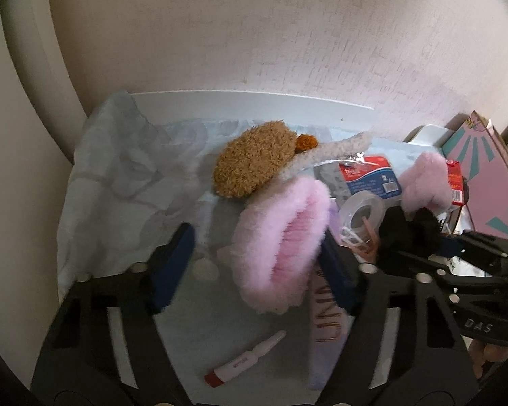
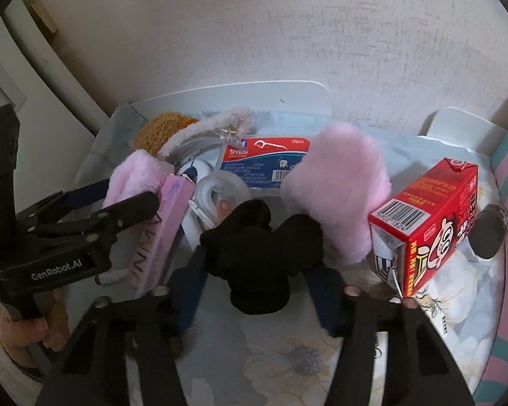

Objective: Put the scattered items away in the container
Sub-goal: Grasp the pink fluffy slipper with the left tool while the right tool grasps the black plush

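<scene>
Pink muff [image 1: 281, 237] lies amid clutter on floral cloth [image 2: 281, 348]; left gripper [image 1: 254, 264] jaws half-shut around it, contact unclear. Black scrunchie [image 2: 264, 253] sits in right gripper [image 2: 254, 291], jaws narrowed on it. Both soft, light, compressible; I pinch mid-bulk, firmly.

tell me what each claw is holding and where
Left claw: a pink fluffy headband, across its padded band. Right claw: a black scrunchie, across its middle.
</scene>
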The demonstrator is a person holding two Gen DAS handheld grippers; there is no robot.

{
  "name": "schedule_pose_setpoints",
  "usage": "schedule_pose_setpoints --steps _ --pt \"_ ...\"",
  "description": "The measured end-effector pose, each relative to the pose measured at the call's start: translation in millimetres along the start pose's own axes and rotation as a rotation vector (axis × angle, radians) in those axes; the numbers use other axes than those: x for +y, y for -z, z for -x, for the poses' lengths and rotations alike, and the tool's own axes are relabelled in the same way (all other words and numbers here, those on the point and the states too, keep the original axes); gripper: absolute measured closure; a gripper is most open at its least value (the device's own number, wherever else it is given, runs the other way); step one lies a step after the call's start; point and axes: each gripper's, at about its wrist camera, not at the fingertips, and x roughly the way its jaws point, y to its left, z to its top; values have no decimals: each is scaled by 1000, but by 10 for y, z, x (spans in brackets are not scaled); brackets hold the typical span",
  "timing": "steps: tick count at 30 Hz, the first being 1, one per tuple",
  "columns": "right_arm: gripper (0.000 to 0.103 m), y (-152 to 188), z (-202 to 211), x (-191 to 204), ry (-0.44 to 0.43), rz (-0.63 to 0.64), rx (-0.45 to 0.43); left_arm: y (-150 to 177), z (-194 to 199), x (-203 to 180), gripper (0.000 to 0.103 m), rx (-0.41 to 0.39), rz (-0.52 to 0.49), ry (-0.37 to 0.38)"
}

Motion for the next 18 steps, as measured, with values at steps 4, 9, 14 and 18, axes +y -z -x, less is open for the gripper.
schedule_pose_setpoints --steps 4,9,14,18 --pt "76 13 -4 0 -9 -6 8 -8 33 -5 72 -13 13 29" --pt "83 33 68 37 -19 9 -2 -9 73 6 76 -13 9 54" --pt "84 66 142 66 -24 16 -12 -17 182 32 77 -25 8 55" --pt "85 87 205 107 -32 31 -24 -43 286 35 77 -38 26 51"
